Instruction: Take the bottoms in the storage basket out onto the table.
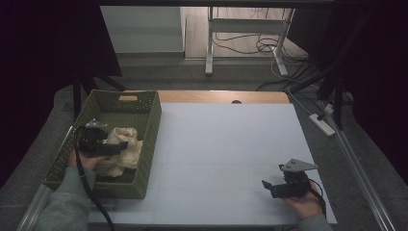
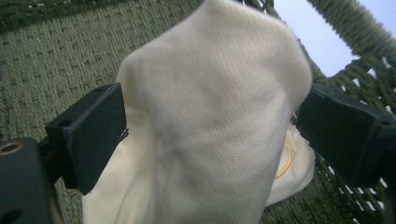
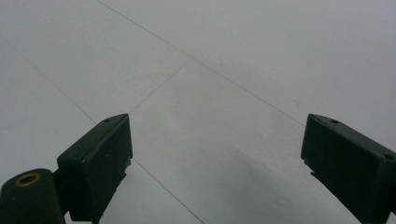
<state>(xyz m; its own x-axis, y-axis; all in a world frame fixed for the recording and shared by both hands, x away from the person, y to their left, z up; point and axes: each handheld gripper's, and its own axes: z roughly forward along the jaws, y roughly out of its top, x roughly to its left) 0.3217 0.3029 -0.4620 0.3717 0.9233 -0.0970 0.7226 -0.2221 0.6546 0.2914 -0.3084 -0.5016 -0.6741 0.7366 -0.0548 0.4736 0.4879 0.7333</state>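
A white table (image 1: 226, 154) takes up most of the high view, its surface marked by faint seams. At its left edge sits a green woven basket (image 1: 149, 125), long side running away from the person. Inside the basket lies a cream cloth (image 1: 126, 149), bunched up in a loose heap against the near half. The left gripper (image 1: 122, 146) reaches into the basket from the person's side, and in the left gripper view the cloth (image 2: 210, 121) rises as a fold between the two black jaws, which stand spread on either side of it; they look to be touching the fabric's edges, though whether they press it I cannot tell. The right gripper (image 1: 267, 186) rests low over the bare table near the front right corner, well apart from the basket, held in the person's hand. In the right gripper view its jaws are spread wide with nothing between them but the tabletop (image 3: 224, 93).
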